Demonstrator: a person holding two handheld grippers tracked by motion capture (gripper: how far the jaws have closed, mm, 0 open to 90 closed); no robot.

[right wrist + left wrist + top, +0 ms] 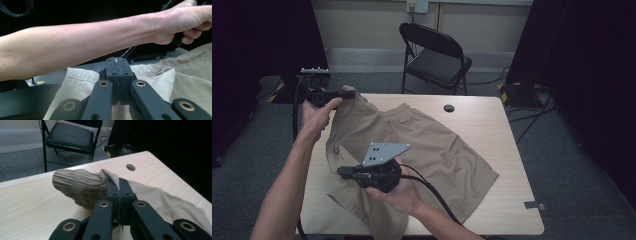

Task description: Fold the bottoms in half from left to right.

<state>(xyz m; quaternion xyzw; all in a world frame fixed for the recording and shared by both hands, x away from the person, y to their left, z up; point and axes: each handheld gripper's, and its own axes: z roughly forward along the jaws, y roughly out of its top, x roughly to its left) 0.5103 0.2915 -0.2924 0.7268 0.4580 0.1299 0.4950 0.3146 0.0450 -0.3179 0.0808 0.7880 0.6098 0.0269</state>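
Note:
Tan shorts (pixel 422 145) lie spread across the light wooden table (pixel 492 120). My left gripper (pixel 348 93) is at the table's far left corner, shut on the gathered elastic waistband (pixel 77 186), which bunches up beside the jaws. My right gripper (pixel 343 172) is near the front left of the table, pointing left, with its jaws pressed together on a fold of the shorts' hem (pixel 82 80). The left forearm (pixel 75 40) crosses above the right gripper (pixel 117 62). In the left gripper view the left gripper (pixel 119 185) pinches cloth between its closed jaws.
A black folding chair (pixel 437 57) stands behind the table's far edge. A round cable hole (pixel 449 108) is in the tabletop near the far edge. Dark curtains hang on both sides, and cables run on the floor at the right.

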